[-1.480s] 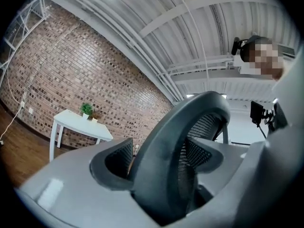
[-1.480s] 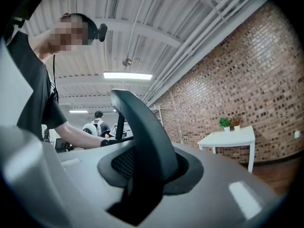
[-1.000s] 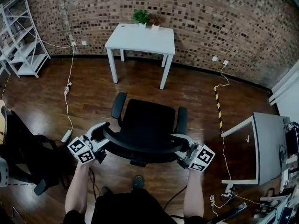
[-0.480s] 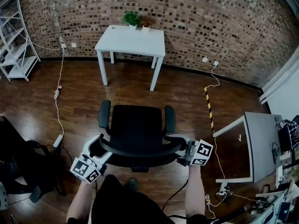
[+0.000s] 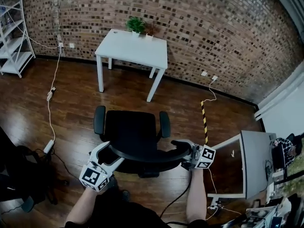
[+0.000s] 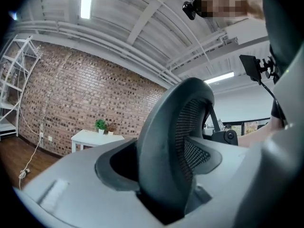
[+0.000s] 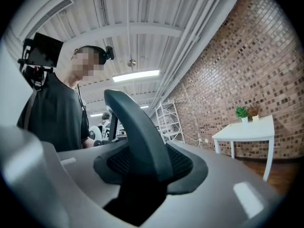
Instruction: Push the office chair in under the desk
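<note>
The black office chair [image 5: 130, 129] stands on the wood floor with its seat toward the white desk [image 5: 133, 49] at the brick wall, about a chair's length short of it. My left gripper [image 5: 110, 150] is shut on the left end of the curved backrest rim [image 5: 147, 156], which fills the space between its pads [image 6: 118, 163] in the left gripper view. My right gripper [image 5: 183, 148] has the rim's right end [image 7: 135, 127] between its pads [image 7: 183, 163], which still lie against it; its jaws are opening.
A potted plant [image 5: 136, 23] sits at the desk's back edge. A second desk [image 5: 254, 160] stands at my right, with a yellow-black strip [image 5: 204, 122] on the floor beside it. A metal shelf [image 5: 12, 37] is at the far left, with cables [image 5: 50, 94] and a power strip [image 5: 48, 146] on the floor.
The chair and I have moved forward across the floor, and my view has swung right, so the shelf slid toward the left edge. Both grippers stayed on the backrest rim.
</note>
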The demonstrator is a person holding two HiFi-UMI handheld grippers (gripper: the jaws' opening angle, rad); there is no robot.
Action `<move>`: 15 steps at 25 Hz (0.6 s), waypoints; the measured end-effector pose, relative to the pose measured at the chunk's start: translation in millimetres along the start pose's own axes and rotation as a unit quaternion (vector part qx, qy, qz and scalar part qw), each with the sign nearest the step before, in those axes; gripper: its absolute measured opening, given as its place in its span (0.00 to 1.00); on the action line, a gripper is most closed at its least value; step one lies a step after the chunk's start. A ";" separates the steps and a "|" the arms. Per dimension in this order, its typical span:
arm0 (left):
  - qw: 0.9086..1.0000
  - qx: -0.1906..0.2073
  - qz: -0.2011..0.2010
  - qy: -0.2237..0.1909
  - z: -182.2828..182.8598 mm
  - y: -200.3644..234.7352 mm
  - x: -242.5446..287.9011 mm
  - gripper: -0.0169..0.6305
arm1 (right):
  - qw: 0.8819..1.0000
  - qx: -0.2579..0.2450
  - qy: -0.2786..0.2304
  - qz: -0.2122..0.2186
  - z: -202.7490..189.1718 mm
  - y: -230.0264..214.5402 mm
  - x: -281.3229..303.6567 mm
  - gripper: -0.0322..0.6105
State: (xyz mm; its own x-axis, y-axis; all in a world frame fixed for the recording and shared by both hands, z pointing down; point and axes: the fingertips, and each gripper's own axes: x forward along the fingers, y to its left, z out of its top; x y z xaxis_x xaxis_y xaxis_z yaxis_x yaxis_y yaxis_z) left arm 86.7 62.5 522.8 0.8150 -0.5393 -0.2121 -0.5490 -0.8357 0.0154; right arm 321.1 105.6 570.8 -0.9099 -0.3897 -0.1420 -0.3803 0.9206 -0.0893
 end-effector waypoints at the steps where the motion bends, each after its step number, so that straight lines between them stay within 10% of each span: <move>1: 1.000 0.003 -0.001 0.002 1.3 6.8 2.2 0.65 | 1.000 0.004 -0.001 0.004 0.3 -7.6 4.1 0.34; 15: 0.998 0.021 0.054 0.035 -3.6 102.4 62.5 0.64 | 0.999 0.037 -0.009 -0.006 10.5 -135.8 46.9 0.35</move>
State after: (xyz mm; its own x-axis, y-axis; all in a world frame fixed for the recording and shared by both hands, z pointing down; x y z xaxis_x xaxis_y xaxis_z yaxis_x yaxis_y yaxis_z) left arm 82.1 -57.2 514.6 0.7607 -0.6333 -0.1422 -0.6405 -0.7679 -0.0065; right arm 331.8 -38.1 566.0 -0.9018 -0.4019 -0.1589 -0.3774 0.9115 -0.1636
